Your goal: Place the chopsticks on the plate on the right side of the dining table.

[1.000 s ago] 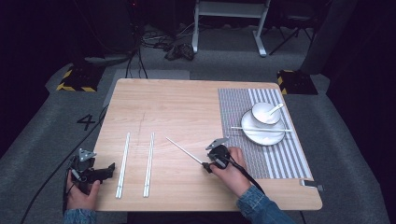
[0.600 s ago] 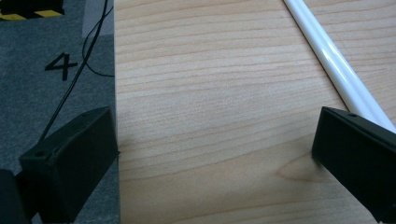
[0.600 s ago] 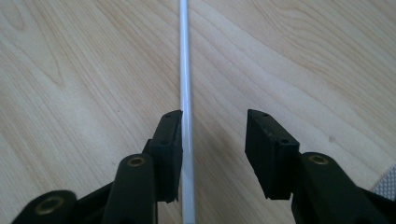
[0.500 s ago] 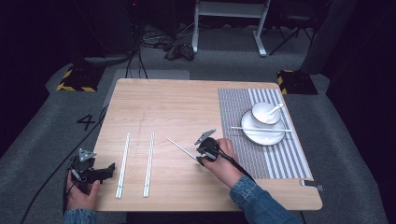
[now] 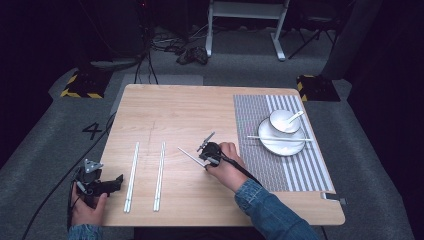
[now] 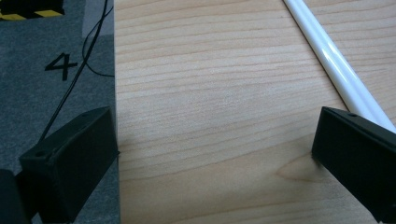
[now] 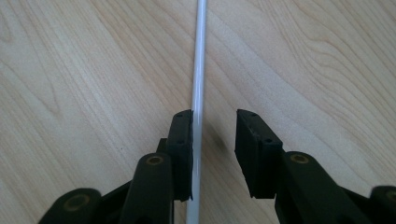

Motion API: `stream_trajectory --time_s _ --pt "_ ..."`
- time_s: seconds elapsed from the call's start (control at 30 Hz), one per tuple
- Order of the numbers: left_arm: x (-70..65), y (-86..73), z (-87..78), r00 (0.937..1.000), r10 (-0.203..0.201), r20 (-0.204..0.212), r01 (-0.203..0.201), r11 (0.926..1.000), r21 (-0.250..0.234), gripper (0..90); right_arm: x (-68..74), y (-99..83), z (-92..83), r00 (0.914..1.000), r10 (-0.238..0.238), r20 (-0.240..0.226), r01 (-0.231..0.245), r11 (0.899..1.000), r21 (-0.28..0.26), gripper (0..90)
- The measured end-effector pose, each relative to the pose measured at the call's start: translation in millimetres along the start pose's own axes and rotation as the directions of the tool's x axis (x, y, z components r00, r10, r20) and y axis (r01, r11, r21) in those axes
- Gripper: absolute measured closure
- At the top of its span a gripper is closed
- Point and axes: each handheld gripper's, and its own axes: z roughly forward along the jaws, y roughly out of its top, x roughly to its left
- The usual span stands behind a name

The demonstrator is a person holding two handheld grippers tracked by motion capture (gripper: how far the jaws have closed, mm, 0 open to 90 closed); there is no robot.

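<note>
- Right claw [image 7: 214, 154] down at mid-surface, jaws narrowed and just closing around a single white chopstick [image 7: 200, 56]; stick against the left pad, a gap on the right side, so not yet clamped.
- Seen from above, right claw [image 5: 207, 150] at the near end of that chopstick [image 5: 189, 155], which lies slanted, just left of the striped placemat [image 5: 252, 125].
- Left claw [image 5: 107, 184] resting at the near-left corner, jaws wide, holding nothing; in its own view a white chopstick pair [image 6: 327, 56] just beside the right jaw, untouched.
- Judging by the layout: plate [image 5: 280, 145] with bowl [image 5: 282, 121] and spoon [image 5: 294, 117] set on the mat, one chopstick [image 5: 280, 138] already laid across the plate; likely half done, with the slanted stick to be gripped, lifted and carried right to join it.
- Two long white pairs [image 5: 132, 175] and [image 5: 159, 175] lying parallel on the left, not yet dealt with.
- Plenty of bare wooden surface [image 5: 175, 110] on the far side and between stick and mat; path to the right open, bowl rim the one thing to skirt; left edge close to the left claw.
</note>
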Motion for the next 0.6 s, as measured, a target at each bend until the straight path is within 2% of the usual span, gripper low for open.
stream_trajectory --time_s 0.23,0.37,0.6 --pt "0.2 0.4 0.3 1.0 0.001 0.001 -0.001 1.0 0.0 0.1 4.2 6.7 7.3 0.9999 -0.008 0.007 0.008 1.0 0.027 67.3" --pt "0.2 0.4 0.3 1.0 0.001 0.002 -0.001 1.0 0.001 0.1 1.9 7.7 8.7 1.0 0.004 0.002 -0.004 1.0 0.027 67.6" --pt "0.2 0.4 0.4 1.0 0.001 0.002 -0.001 1.0 0.0 0.1 0.1 10.6 9.8 0.9994 0.023 -0.025 -0.022 0.999 0.037 76.7"
